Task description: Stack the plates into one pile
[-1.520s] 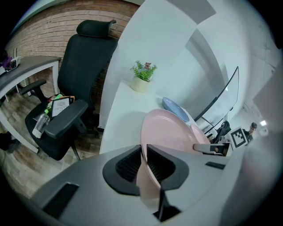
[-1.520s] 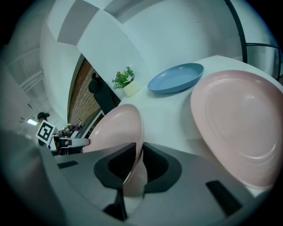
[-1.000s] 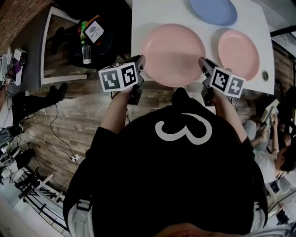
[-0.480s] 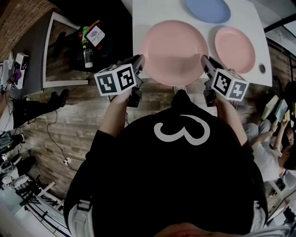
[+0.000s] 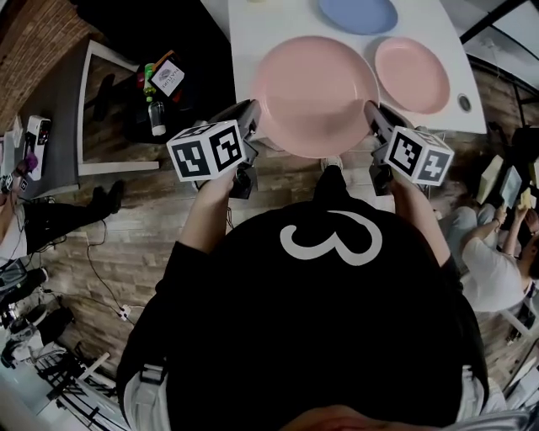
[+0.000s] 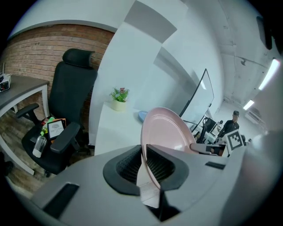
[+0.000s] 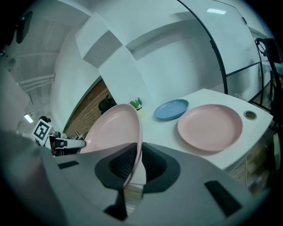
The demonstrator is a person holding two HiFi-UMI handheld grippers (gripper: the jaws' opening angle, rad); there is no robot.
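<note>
A large pink plate (image 5: 316,93) hangs above the near part of the white table (image 5: 244,34), held by its rim on both sides. My left gripper (image 5: 252,115) is shut on its left rim, and my right gripper (image 5: 368,114) is shut on its right rim. The rim runs between the ribbed pads (image 6: 155,163) in the left gripper view, where the large pink plate (image 6: 166,130) fills the middle. The right gripper view shows the same plate (image 7: 112,130) pinched the same way. A smaller pink plate (image 5: 411,74) (image 7: 210,127) lies flat at the right, a blue plate (image 5: 358,14) (image 7: 171,109) behind it.
A black office chair (image 6: 66,110) with a box and a bottle on its seat (image 5: 160,84) stands left of the table. A small potted plant (image 6: 119,98) sits at the table's far end. People (image 5: 493,252) sit at the right. A grey desk (image 5: 50,109) is at the far left.
The large pink plate has shifted up the picture, away from the table's near edge, with both grippers still on its rim. The two other plates lie as before.
</note>
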